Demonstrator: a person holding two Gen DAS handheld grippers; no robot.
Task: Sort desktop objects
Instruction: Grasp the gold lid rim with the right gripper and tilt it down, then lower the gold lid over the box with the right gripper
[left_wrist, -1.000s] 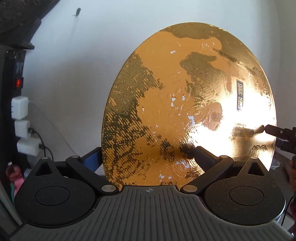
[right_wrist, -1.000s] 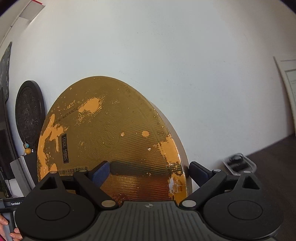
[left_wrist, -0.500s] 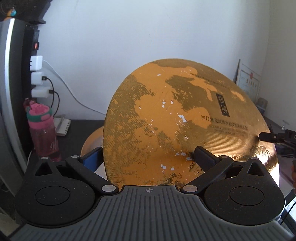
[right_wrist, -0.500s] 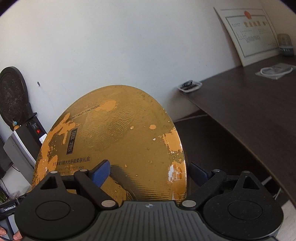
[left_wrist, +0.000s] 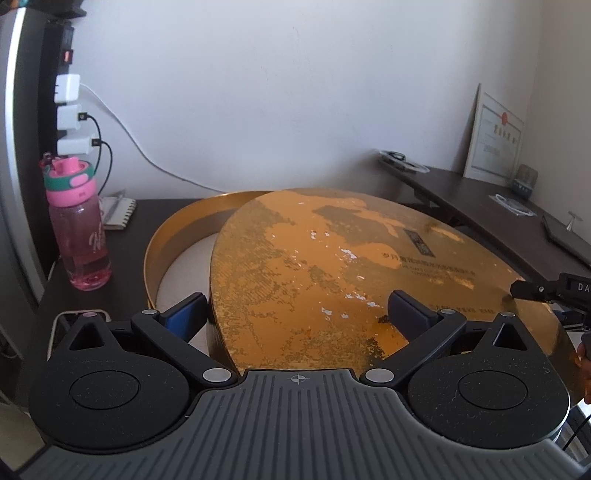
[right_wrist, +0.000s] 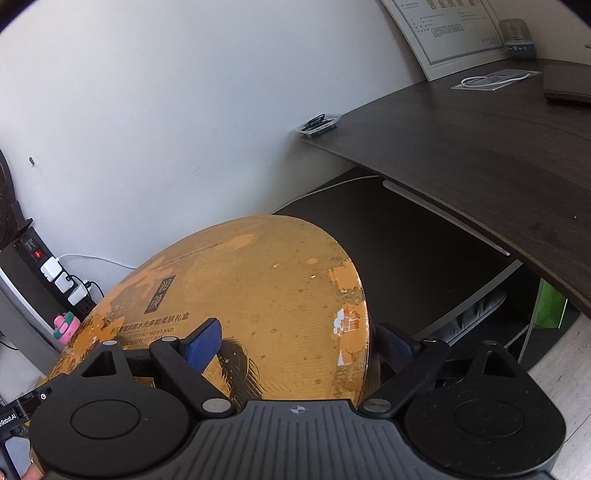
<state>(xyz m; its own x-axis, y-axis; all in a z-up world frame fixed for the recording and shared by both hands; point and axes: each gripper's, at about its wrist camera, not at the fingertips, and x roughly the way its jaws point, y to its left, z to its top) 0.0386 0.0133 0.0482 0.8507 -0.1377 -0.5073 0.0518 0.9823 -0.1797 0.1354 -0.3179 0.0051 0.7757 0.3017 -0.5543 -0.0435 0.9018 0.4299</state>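
A: Dark desk (left_wrist: 155, 206) against a plain white wall (left_wrist: 295, 92). Gold round lid (left_wrist: 332, 266) right in the middle, hanging tilted over its open base (left_wrist: 177, 236). Shifted right, leaving the base's left side and pale lining uncovered. Any tips on handling?

B: Looks light and fairly stiff, probably card under foil. Easy to lift, but likely to twist if held from one side only. Foil already flaking, so probably scuffs easily, and shiny enough to be slippery. Best taken by the rim at two opposite sides, as done here. Left gripper (left_wrist: 295, 314) pinching the near-left rim, one pad outside the wall, one on the top face. Same deal for the right gripper (right_wrist: 299, 339) on the right edge: spread wide yet clamped on the lid, jaws just closed in a touch with the rim between them.

A: Anything in the way?

B: Not much. Pink bottle (left_wrist: 79, 236) standing left of the base, near enough to knock. Spiral notepad (left_wrist: 118, 212) behind it, chargers (left_wrist: 70, 118) with cables at far left. Framed certificate (left_wrist: 493, 144) leaning far right, well apart. Main snag, at a guess: lining the lid's wall up all round the base before lowering.
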